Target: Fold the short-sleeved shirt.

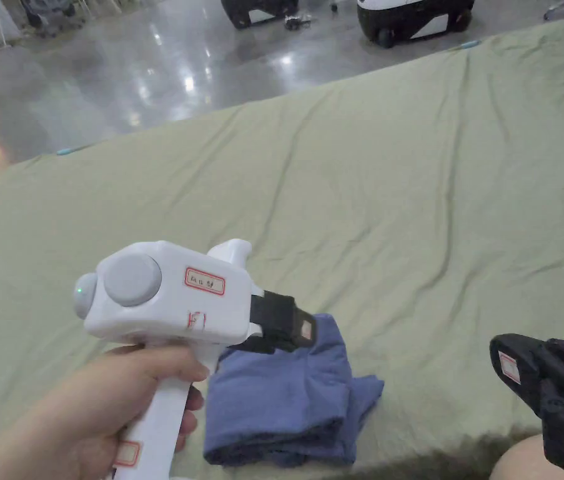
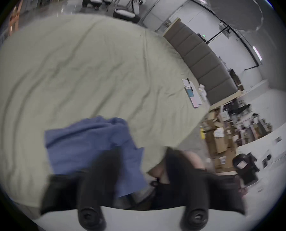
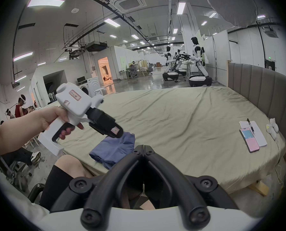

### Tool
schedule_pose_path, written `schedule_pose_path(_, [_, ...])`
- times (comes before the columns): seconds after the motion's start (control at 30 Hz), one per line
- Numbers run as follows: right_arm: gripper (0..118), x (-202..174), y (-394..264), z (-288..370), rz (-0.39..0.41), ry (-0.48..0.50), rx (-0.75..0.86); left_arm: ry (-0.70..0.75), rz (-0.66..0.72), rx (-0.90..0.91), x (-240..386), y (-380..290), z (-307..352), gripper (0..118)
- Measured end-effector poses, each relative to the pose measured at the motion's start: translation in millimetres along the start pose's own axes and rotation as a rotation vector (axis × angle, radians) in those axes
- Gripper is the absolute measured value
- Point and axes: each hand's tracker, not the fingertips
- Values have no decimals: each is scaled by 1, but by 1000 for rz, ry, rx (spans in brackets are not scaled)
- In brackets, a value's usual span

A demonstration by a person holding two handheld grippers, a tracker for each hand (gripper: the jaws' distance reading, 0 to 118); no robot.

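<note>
Left tool [image 2: 142,158] blurred — right tool [image 1: 524,369] cut off by the frame edge.

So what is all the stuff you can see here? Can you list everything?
shirt: one, blue, folded into a small bundle at the near edge of the bed
bed sheet: one, pale green, wrinkled, covering the bed
headboard: one, grey, padded, at the right end of the bed
phone: one, pink and blue, on the sheet near the headboard
notepad: one, white, beside the phone, with a pen on it
humanoid robots: at least two, white and black, on the floor beyond the bed
washing machine: one, white, far left
left gripper: one, white body, black fingers, above the shirt, held in a hand
right gripper: one, black, fingers together, holding nothing
</note>
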Motion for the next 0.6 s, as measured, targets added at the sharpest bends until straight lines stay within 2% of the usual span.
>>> schedule_pose_path(0.03, [0, -1, 0, -3, -1, 5, -2, 121, -32, 11, -3, -2, 0, 0])
schedule_pose_path(0.1, [0, -6, 0, -8, 5, 12, -11, 221, -101, -31, -5, -9, -11, 0])
schedule_pose_path(0.13, [0, -8, 0, -10, 11, 16, -14, 214, -110, -44, -6, -13, -18, 0])
schedule_pose_path(0.23, [0, -12, -1, -13, 23, 29, -25, 144, -16, -82, -2, -20, -51, 0])
schedule_pose_path(0.4, [0, -13, -2, -15, 33, 10, -42, 127, -69, -118, 21, -26, -100, 0])
schedule_pose_path(0.47, [0, -13, -2, -15, 29, 6, -48, 63, -27, -165, 25, -28, -118, 0])
schedule_pose_path(0.6, [0, -17, -5, -18, 44, -8, -67, 51, -47, -195, 38, -31, -139, 0])
